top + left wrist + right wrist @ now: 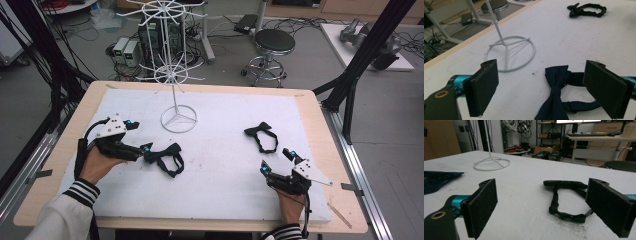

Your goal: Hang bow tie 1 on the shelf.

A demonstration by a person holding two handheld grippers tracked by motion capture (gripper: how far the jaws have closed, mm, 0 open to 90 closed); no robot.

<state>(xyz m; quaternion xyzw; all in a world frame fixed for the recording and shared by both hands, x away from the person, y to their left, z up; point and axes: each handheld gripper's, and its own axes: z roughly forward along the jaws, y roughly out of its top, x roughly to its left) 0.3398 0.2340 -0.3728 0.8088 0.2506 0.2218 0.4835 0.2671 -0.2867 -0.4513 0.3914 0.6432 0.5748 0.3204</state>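
The navy bow tie (556, 96) lies at lower centre of the left gripper view, between the wide-open, empty jaws of the left gripper (549, 87). It looks soft, light and floppy; I'd pinch the knot. The right gripper (274, 161), also open and empty, rests low near the black bow tie (262, 135).

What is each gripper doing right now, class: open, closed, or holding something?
Left gripper: open, holding nothing, jaws either side of the navy bow tie.
Right gripper: open, holding nothing, facing the black bow tie.
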